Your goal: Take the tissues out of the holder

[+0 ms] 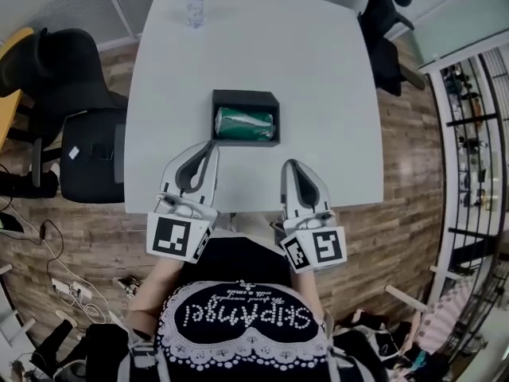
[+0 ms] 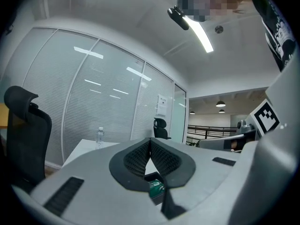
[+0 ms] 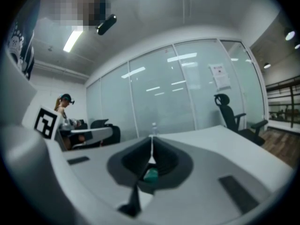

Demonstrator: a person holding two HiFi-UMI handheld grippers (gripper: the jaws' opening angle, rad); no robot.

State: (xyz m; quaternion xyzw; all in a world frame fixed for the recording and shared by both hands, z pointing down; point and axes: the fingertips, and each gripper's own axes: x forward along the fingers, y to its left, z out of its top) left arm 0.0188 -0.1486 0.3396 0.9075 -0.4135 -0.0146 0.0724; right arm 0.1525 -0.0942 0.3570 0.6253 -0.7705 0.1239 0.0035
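A black open holder (image 1: 245, 100) stands in the middle of the white table (image 1: 318, 70), with a green pack of tissues (image 1: 244, 123) lying inside it. My left gripper (image 1: 213, 144) hovers just in front of the holder's near left corner, jaws shut and empty. Further right, my right gripper (image 1: 289, 164) is also shut and empty, a little short of the holder's near right corner. In the left gripper view the green tissues (image 2: 156, 187) peek out below the closed tips (image 2: 150, 139). The right gripper view shows the tissues (image 3: 151, 174) behind its closed tips (image 3: 152, 138).
A clear water bottle (image 1: 194, 3) stands at the table's far edge. A black office chair (image 1: 67, 106) sits left of the table, and another chair (image 1: 382, 22) stands at the far right. Cables lie on the wooden floor (image 1: 56, 277) at the left.
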